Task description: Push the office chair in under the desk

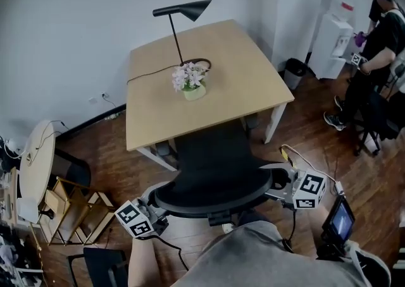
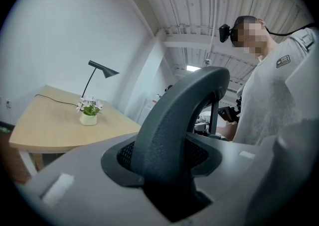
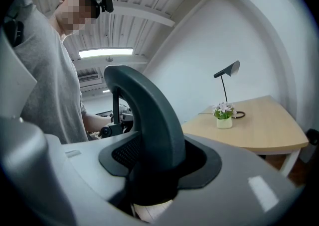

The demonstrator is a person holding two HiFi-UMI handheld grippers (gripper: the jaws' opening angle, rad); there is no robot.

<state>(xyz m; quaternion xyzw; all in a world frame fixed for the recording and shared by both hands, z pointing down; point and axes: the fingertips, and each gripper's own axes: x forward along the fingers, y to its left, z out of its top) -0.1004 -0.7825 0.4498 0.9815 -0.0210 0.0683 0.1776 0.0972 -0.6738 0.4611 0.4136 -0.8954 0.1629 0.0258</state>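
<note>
The black office chair [image 1: 212, 159] stands at the near edge of the light wooden desk [image 1: 247, 77], its seat front partly under the top. Its curved backrest rim [image 1: 209, 200] is nearest me. My left gripper [image 1: 155, 208] is shut on the rim's left end and my right gripper [image 1: 280, 184] on its right end. In the left gripper view the dark backrest [image 2: 174, 120] rises from between the jaws of the left gripper [image 2: 169, 170]. In the right gripper view the backrest [image 3: 149, 110] likewise fills the jaws of the right gripper [image 3: 154, 170].
On the desk stand a flower pot [image 1: 192, 85] and a black lamp [image 1: 180, 11]. White desk legs [image 1: 275, 121] flank the chair. A round white table [image 1: 35, 159] and wooden rack [image 1: 76, 210] are at left. A person [image 1: 373, 45], water dispenser [image 1: 332, 42] and bin [image 1: 294, 72] are at right.
</note>
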